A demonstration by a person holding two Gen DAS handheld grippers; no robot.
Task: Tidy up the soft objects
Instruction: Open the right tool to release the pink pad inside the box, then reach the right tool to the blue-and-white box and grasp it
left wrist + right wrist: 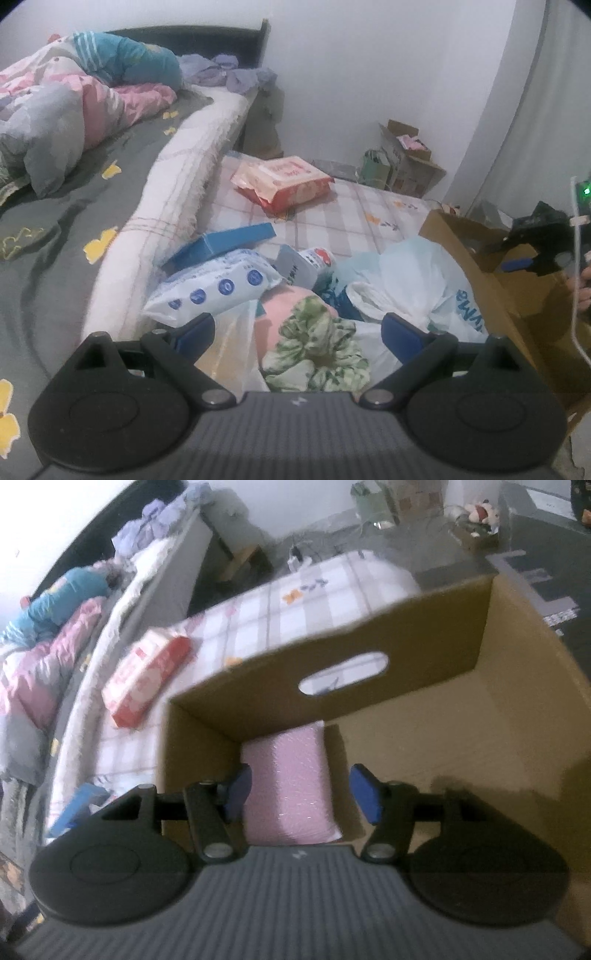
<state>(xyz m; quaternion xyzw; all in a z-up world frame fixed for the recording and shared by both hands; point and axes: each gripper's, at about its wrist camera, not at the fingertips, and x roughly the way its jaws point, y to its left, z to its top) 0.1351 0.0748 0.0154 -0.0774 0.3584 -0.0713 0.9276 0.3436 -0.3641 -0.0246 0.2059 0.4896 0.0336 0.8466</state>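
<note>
My left gripper (299,332) is open over a pile of soft things on the low mattress: a green-and-white scrunchie (317,350), a pink cloth (284,314), a white-and-blue wipes pack (218,288) and white plastic bags (406,280). The scrunchie lies between the fingers, not gripped. My right gripper (301,792) is open above the cardboard box (424,657). A pink soft pack (291,782) lies on the box floor below its fingers. The right gripper also shows at the right edge of the left wrist view (543,243).
A red tissue pack (284,181) lies on the checked mattress (362,206), beside a blue box (221,245). The bed (74,206) with a pink-grey quilt (66,110) is on the left. Cartons (406,158) stand by the far wall.
</note>
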